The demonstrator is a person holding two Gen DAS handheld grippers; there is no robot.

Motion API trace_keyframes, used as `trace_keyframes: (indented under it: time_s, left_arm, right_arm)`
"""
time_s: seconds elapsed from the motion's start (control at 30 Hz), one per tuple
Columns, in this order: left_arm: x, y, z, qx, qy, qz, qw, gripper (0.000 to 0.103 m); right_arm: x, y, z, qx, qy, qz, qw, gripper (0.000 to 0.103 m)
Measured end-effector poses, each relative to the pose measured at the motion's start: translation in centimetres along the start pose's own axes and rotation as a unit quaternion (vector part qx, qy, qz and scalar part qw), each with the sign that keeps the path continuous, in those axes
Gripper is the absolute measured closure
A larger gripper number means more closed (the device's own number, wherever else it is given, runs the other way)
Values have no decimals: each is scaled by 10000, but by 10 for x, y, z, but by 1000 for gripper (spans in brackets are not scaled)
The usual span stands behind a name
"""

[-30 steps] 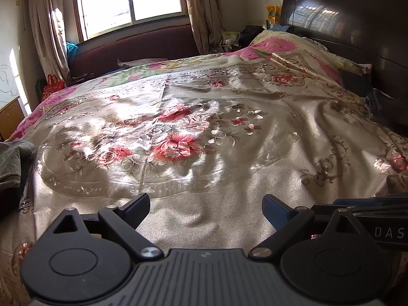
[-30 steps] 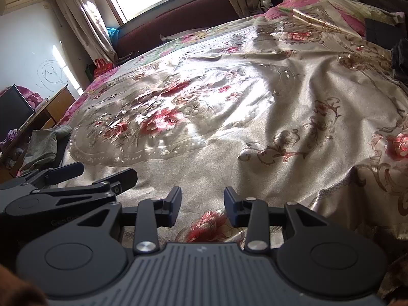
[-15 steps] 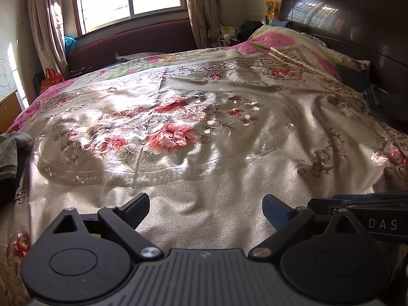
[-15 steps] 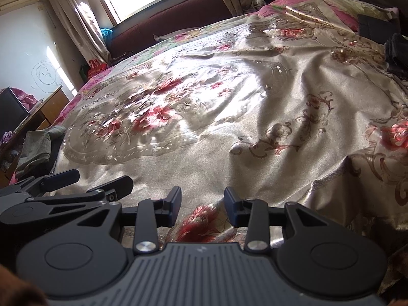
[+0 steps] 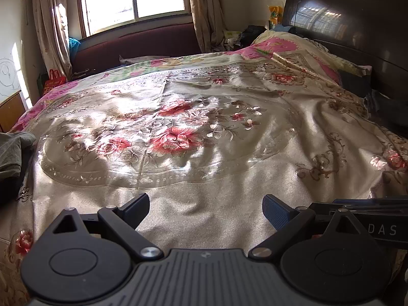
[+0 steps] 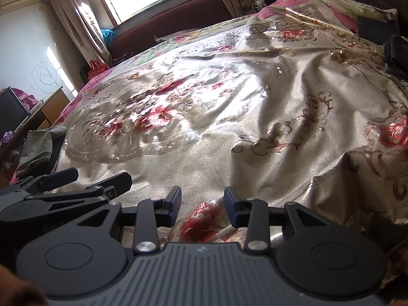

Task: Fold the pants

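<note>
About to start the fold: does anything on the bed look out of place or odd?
No pants lie on the bedspread in front of either open tool. A grey-green garment is bunched off the bed's left edge, and dark clothing is heaped by the headboard.

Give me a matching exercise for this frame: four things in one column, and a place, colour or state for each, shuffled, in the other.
Things:
1. left gripper
2. headboard
3. grey garment
4. red bag

Descriptions:
A. dark glossy wood
B. crumpled off the bed's left edge
C. jaws wide apart, nothing between them
D. on the floor under the curtain

Pairs: 1-C, 2-A, 3-B, 4-D
</note>
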State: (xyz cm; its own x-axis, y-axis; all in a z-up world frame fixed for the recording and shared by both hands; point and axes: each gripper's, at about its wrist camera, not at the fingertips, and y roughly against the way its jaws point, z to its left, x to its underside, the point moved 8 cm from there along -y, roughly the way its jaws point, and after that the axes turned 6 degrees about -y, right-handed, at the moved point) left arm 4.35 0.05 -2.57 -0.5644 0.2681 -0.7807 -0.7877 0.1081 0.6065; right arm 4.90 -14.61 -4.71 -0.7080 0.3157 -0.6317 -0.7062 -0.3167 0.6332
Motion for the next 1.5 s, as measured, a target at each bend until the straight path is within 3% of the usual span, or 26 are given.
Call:
trace_keyframes:
  time_s: [1.5]
  left_arm:
    - [14, -3, -4, -125, 131, 172, 9997, 0]
  right_arm:
    - [12, -5, -6, 19, -58, 158, 9999, 65]
